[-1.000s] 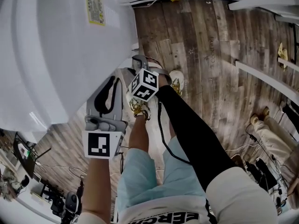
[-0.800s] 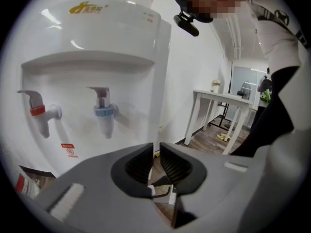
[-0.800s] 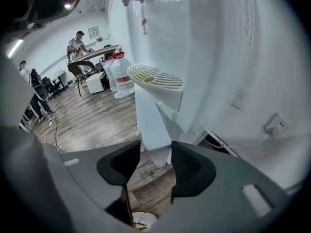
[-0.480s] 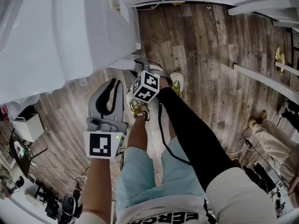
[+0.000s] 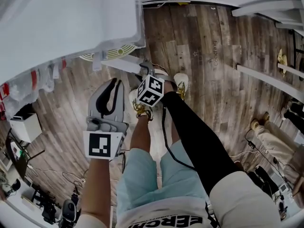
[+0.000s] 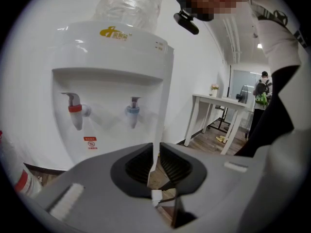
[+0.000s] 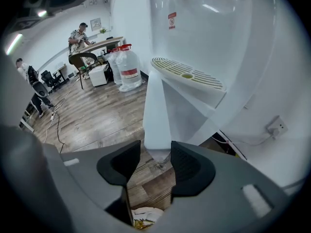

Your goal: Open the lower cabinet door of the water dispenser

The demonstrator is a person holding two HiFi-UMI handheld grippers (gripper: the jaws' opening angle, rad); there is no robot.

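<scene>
Right gripper clamped on the dispenser's lower door

The right gripper [image 5: 144, 68] [image 7: 155, 154] reached forward and down at the end of an almost straight arm in a black sleeve [image 5: 194, 137], which ran on a diagonal from the lower right of the head view. Its jaws were closed on the free edge of the lower cabinet door [image 5: 122, 63] [image 7: 156, 110] – the white panel sat squarely between both pads. The door stood angled out from the water dispenser [image 5: 71, 18] [image 7: 218, 42], just under the slotted drip tray [image 5: 114, 53] [image 7: 187, 79].

The left gripper [image 5: 114, 83] [image 6: 153, 166] was held lower and nearer the body on a bare forearm [image 5: 97, 189], aimed up at the dispenser's front. Its jaws were drawn in to a thin slit and gripped nothing. Over them its own view showed the red tap [image 6: 75, 109], the blue tap [image 6: 132, 111] and the clear bottle [image 6: 129, 4] on top.

Both grippers hung over the wooden floor [image 5: 204, 56], near each other but apart – the left one just beside the door, not touching it
</scene>
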